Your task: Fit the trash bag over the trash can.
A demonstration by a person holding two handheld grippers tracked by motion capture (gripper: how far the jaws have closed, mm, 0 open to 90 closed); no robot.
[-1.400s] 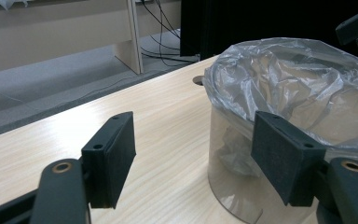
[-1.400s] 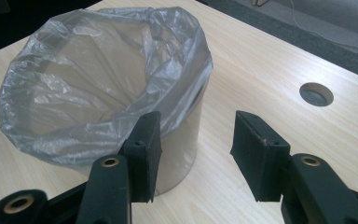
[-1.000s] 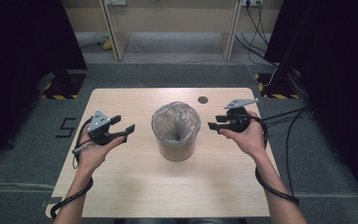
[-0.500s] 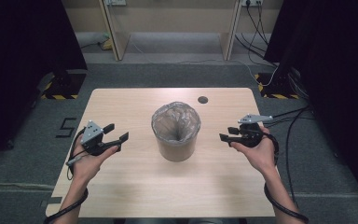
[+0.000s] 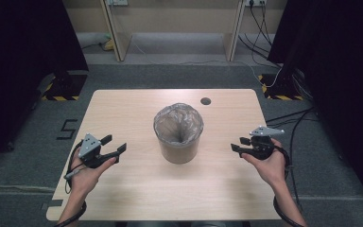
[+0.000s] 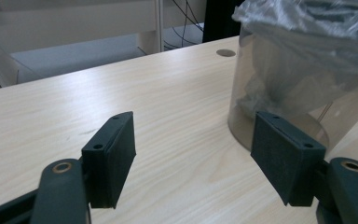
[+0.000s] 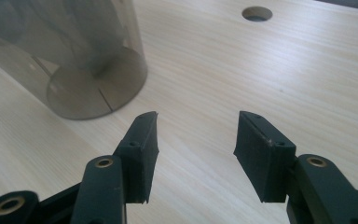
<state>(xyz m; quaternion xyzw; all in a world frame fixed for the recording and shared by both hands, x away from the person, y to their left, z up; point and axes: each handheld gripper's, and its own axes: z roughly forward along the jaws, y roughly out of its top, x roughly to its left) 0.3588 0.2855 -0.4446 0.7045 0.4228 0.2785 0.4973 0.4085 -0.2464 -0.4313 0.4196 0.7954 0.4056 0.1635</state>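
At lower left of the high view, the left hand-held gripper (image 5: 115, 146) hovered released over the counter (image 5: 123, 189). The lined translucent bin (image 5: 178, 133) stood centre. At lower right, the right hand-held gripper (image 5: 237, 145) was likewise spread, empty.

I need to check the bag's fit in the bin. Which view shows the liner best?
The high view: it looks down on the liner folded over the whole rim. The left gripper view shows one crumpled side; the right gripper view shows it dimly through the wall.
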